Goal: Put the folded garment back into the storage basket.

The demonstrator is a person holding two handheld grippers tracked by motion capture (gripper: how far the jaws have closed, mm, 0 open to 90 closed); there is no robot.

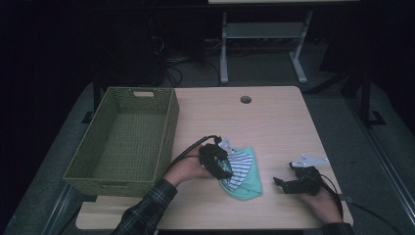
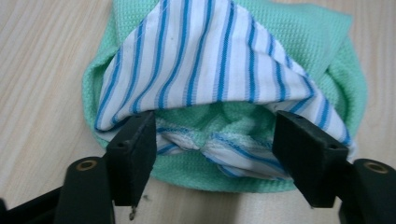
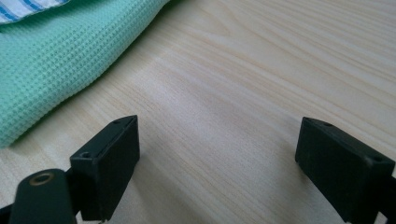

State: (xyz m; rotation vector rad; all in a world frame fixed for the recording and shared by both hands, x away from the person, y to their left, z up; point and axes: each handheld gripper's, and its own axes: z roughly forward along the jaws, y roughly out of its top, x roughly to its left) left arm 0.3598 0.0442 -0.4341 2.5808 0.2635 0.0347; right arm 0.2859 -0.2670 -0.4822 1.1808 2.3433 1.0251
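1. A green cloth (image 1: 247,183) lies bundled on the table (image 1: 274,122), toward its near edge, with a striped cloth (image 1: 241,166) folded on top of it.
2. The left tongs (image 2: 212,140) sit low at the near edge of the bundle, jaws spread wide; a gathered fold of the striped cloth (image 2: 205,70) and the green cloth (image 2: 327,37) lies between them, but the pads do not press it.
3. In the high view the left tongs (image 1: 218,159) rest over the left side of the bundle.
4. The right tongs (image 1: 284,183) hover over bare table to the right of the cloths, apart from them.
5. Their jaws stand spread with only wood between; the green cloth (image 3: 56,60) lies off to their upper left.
6. A green wicker basket (image 1: 169,122) stands at the left side of the table, well apart from the bundle.
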